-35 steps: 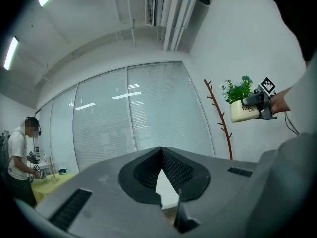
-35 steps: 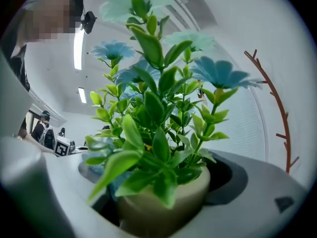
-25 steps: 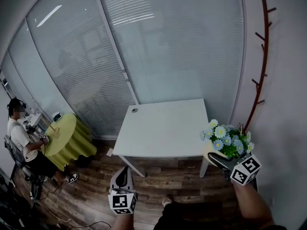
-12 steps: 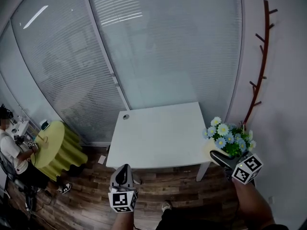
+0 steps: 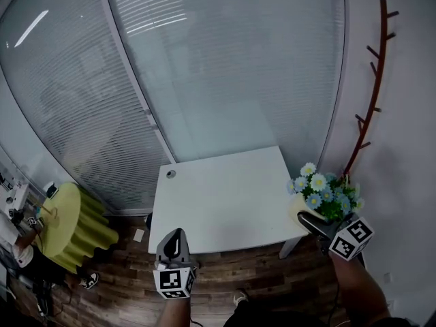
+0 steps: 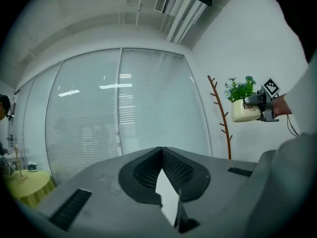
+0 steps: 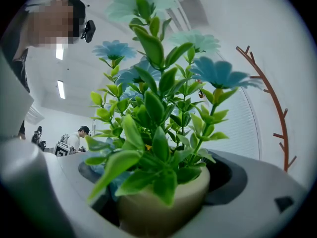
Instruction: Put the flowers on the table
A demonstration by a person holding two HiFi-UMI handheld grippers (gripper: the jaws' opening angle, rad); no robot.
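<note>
**Flowers in hand, not yet on the table**

Progress: the flowers (image 5: pixel 321 195) sit in a cream pot (image 5: pixel 298 208), carried in the air off the right front corner of the white table (image 5: pixel 225 196); pot held above and just outside the table edge, touching nothing but the gripper; pickup done, by my reading, placing not done.

Right gripper (image 5: pixel 308 221): jaws clamped on the pot's sides, one each side; its own view shows the pot seated low between them, leaves and blue blooms filling the frame.

Left gripper (image 5: pixel 172 240): jaws pressed together at the tips, nothing between them; held low in front of the table's near edge, idle.

Left to do, as I judge it: carry the pot in over the tabletop, lower it upright, let go.

Surroundings: tabletop bare apart from a small round cable hole (image 5: pixel 170 174) near the far left corner; glass wall with blinds (image 5: pixel 225 67) behind; brown branch-shaped coat rack (image 5: pixel 371 94) on the right wall, close behind the flowers; round table with a yellow cloth (image 5: pixel 68 223) well off to the left.

Obstacles: nothing lies between pot and tabletop; the coat rack is the only thing near the blooms, and it stands on the side away from the table.
</note>
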